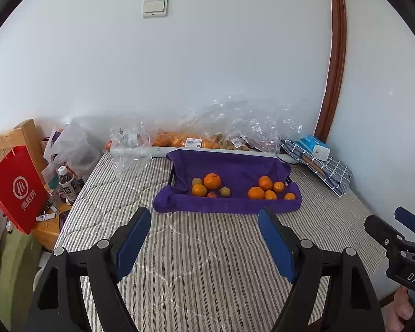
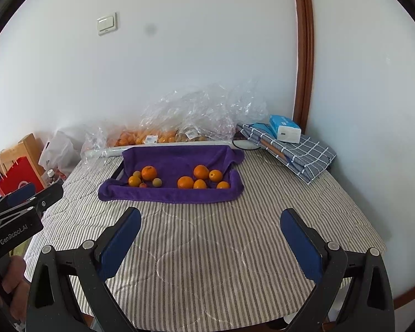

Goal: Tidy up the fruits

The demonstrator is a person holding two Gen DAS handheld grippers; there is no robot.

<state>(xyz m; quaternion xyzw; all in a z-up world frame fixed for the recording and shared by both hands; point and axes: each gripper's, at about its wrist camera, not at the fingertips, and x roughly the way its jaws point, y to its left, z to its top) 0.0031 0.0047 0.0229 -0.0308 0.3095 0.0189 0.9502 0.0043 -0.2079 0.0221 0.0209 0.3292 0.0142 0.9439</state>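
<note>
A purple towel lines a tray at the far middle of the striped table. On it lie two groups of fruit. The left group has a big orange, a smaller one, two greenish fruits and a small red one. The right group holds several oranges. My left gripper hangs open over the striped cloth in front of the towel, nothing between its blue pads. My right gripper is open too, wider, also short of the towel and empty.
Clear plastic bags of oranges lie against the wall behind the tray. A folded checked cloth with a tissue pack sits far right. A red paper bag and bottles stand off the left table edge.
</note>
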